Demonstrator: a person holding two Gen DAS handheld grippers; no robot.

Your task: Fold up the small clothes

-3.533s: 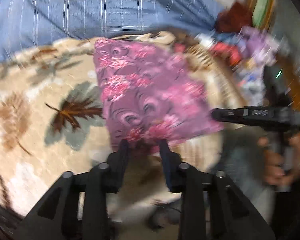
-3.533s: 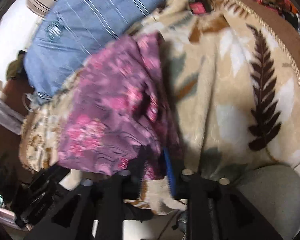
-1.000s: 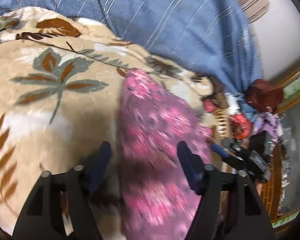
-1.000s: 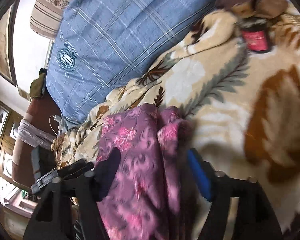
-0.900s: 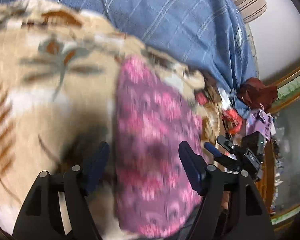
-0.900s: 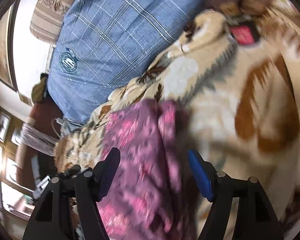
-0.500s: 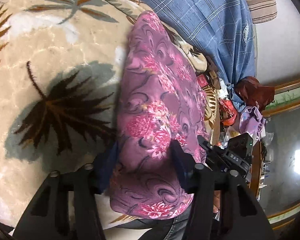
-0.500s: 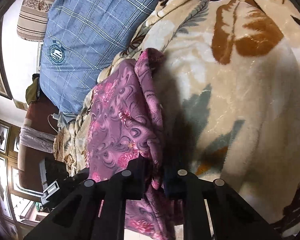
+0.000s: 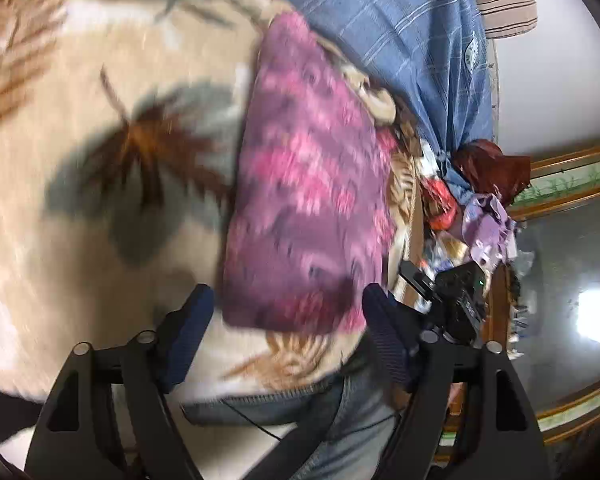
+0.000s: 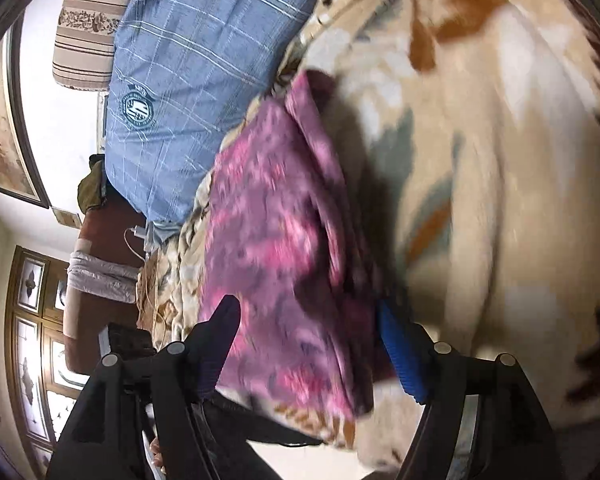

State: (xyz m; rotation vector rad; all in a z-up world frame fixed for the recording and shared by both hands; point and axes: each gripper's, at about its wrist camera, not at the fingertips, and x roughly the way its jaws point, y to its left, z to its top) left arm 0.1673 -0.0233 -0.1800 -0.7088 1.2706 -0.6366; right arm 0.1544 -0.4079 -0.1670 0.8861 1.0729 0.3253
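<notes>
A purple cloth with pink flowers (image 9: 308, 184) lies folded flat on the beige leaf-patterned blanket (image 9: 100, 160). My left gripper (image 9: 286, 312) is open and empty, its jaws spread wide at the cloth's near edge. In the right wrist view the same cloth (image 10: 276, 240) lies lengthwise, its right side bunched in a ridge. My right gripper (image 10: 308, 332) is open and empty over the cloth's near end. The right gripper's body (image 9: 456, 300) shows at the right in the left wrist view. Both views are blurred by motion.
A blue checked sheet (image 9: 400, 32) covers the far side of the bed, with a striped pillow (image 10: 88, 24) behind it. A heap of red and lilac clothes (image 9: 480, 192) lies past the blanket's edge. The person's jeans (image 9: 320, 420) are below the grippers.
Half a second ago both grippers were shut on the cloth's near edge. Both have opened wide and let it go, and the cloth rests on the blanket.
</notes>
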